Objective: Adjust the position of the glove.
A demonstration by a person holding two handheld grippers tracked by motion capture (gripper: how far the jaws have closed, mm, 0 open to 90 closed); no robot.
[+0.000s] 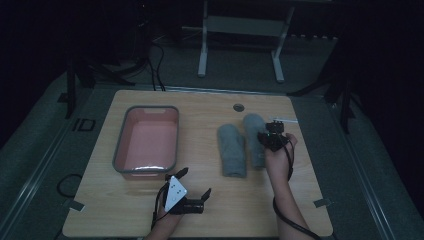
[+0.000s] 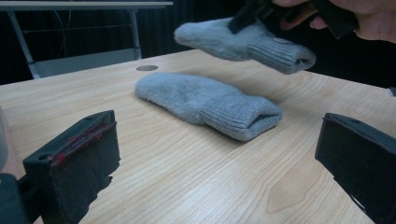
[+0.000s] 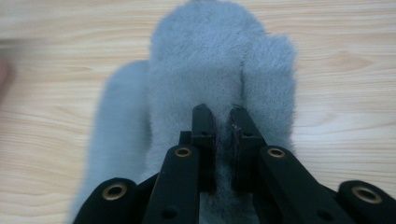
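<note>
Right gripper point(image 3: 223, 116) is clamped on a fuzzy grey mitten point(image 2: 243, 42), which is held up off the worktop point(image 1: 210, 210). Second grey mitten point(image 2: 210, 105) is left lying flat just beside it. Left gripper point(image 1: 192, 184) is kept near the front edge, jaws spread wide with nothing between them, next to a pink bin point(image 1: 120, 150).

Two black two-jaw grippers point(image 1: 192, 192) point(image 1: 272, 131) are seen, with brass-ringed screw holes, trailing black cables, and a dotted grey three-cornered plate point(image 1: 175, 192) on the left.
</note>
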